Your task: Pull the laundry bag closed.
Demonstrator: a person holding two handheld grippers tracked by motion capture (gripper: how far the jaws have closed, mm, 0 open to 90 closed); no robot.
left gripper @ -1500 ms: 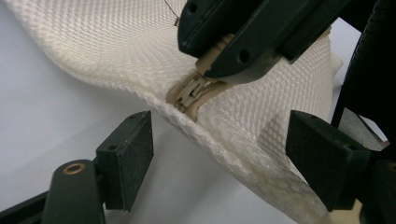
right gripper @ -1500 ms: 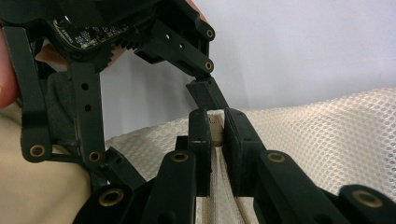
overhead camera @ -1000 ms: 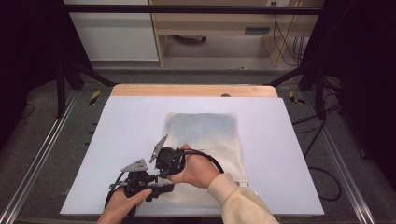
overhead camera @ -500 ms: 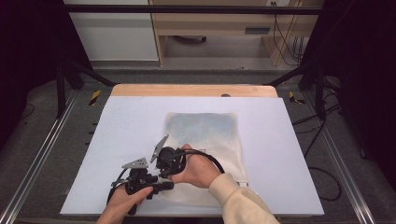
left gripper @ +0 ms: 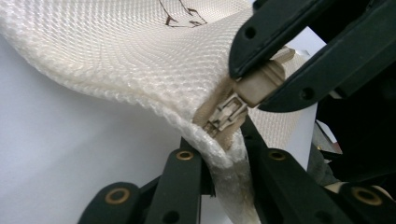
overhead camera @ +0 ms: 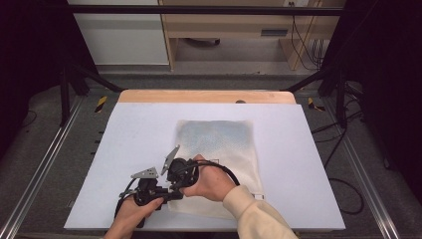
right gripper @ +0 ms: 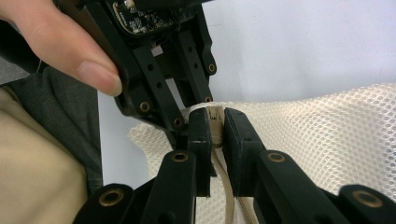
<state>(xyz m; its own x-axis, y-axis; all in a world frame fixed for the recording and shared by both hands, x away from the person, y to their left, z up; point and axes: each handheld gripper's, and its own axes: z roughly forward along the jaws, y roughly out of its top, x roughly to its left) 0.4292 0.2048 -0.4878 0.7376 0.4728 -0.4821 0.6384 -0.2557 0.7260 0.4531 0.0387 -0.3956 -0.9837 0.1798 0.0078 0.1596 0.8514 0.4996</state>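
Table (overhead camera: 124, 149) lies bare around the mesh bag (overhead camera: 219, 144), long axis running away from the person, while the left gripper (left gripper: 219, 154) pinches its corner and the right gripper (right gripper: 215, 126) clamps the zipper pull (left gripper: 259, 81).

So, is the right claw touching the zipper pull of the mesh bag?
Touching. In the left gripper view, the right claw pinches the zipper pull of the mesh bag between its jaws, no gap visible.

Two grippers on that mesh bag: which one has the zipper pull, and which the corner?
The right gripper pinches the zipper pull; the left gripper clamps the mesh bag corner just below the slider.
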